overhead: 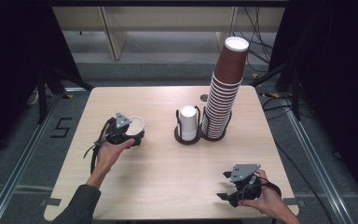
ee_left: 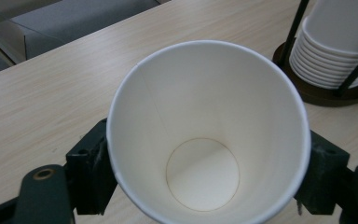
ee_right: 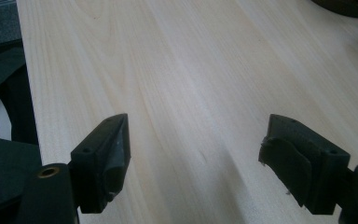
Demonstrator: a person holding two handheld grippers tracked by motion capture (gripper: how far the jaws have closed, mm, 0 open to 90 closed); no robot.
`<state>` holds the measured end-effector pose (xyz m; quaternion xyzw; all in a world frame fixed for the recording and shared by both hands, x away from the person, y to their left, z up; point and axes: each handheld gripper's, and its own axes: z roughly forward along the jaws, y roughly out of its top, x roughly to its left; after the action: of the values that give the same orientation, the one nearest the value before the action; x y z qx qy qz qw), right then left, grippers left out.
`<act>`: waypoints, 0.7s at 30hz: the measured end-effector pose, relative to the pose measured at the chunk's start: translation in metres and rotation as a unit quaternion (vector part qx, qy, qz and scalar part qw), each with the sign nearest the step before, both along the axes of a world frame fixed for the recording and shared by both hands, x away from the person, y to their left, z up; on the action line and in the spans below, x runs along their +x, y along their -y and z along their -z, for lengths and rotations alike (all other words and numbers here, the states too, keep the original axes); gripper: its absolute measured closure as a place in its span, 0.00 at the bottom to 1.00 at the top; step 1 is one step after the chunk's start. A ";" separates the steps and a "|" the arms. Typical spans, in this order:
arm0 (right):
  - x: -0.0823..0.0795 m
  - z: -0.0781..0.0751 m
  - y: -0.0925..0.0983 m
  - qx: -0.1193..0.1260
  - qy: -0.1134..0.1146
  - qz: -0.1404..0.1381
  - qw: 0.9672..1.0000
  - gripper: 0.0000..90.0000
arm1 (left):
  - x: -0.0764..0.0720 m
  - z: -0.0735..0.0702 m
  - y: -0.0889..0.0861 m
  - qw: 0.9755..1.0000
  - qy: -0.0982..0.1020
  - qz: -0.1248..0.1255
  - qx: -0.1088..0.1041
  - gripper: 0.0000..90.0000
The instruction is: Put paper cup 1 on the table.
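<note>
Paper cup carried in left gripper, right gripper idle

High view: left gripper [overhead: 129, 132] near the surface's [overhead: 168, 182] left edge, fingers pinching a white cup [overhead: 136, 123], seemingly taken from the holder [overhead: 187, 135] at centre beside the tall brown stack [overhead: 223, 93]; right gripper [overhead: 233, 189] near the front right corner. Left gripper view: cup mouth-on, outer wall and fingertips hidden, holder cut off. Right gripper view: fingers [ee_right: 105, 158] spread over bare wood, nothing between
</note>
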<state>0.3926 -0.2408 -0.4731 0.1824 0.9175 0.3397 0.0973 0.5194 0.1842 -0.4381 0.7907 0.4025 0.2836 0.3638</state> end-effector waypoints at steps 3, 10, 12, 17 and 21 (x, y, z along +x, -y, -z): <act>0.000 0.000 0.000 -0.005 0.000 -0.007 1.000 0.26 | 0.011 0.001 0.000 1.000 0.000 -0.008 0.005 0.24; -0.001 0.000 0.000 -0.006 0.000 -0.005 1.000 0.26 | 0.031 0.009 0.003 0.999 -0.028 -0.047 -0.001 0.24; -0.001 0.000 0.000 -0.006 0.000 -0.005 1.000 0.26 | 0.038 0.013 0.004 0.998 -0.032 -0.057 -0.001 0.24; 0.000 0.002 0.001 -0.005 0.004 -0.005 1.000 0.26 | 0.046 0.020 0.007 0.997 -0.038 -0.065 0.003 0.24; -0.001 0.002 0.001 -0.003 0.000 -0.005 1.000 0.26 | 0.048 0.026 0.009 0.997 -0.034 -0.065 -0.001 0.22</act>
<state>0.3915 -0.2420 -0.4751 0.1775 0.9196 0.3370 0.0959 0.5669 0.1749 -0.4642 0.7715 0.4658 0.2792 0.3314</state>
